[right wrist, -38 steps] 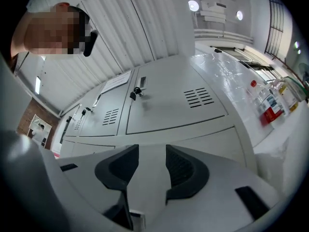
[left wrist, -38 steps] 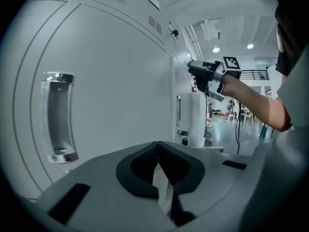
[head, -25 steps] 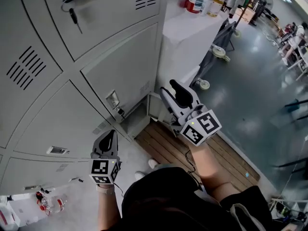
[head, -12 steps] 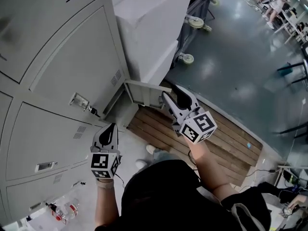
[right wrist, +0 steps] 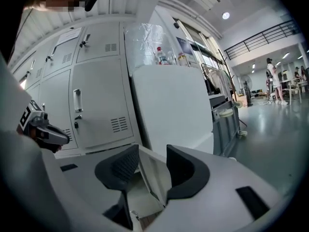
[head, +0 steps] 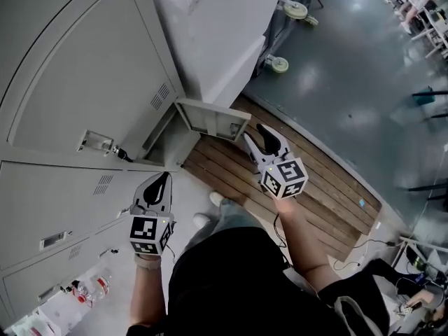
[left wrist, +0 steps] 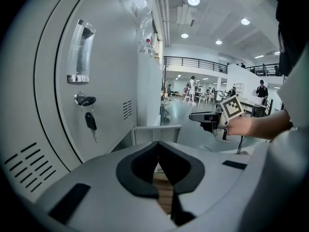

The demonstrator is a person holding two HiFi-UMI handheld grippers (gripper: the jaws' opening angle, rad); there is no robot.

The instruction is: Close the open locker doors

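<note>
Lockers (head: pixel 70 82): right gripper (head: pixel 255 133) has dropped, jaws parted seemingly astride low door (head: pixel 210 120); left gripper (head: pixel 162 179) pinched.

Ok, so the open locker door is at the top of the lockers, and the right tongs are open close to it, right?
Not quite: the open locker door is at the bottom, down by the wooden boards, not at the top. The head view shows it. The right tongs are open close to it, as you said.
</note>
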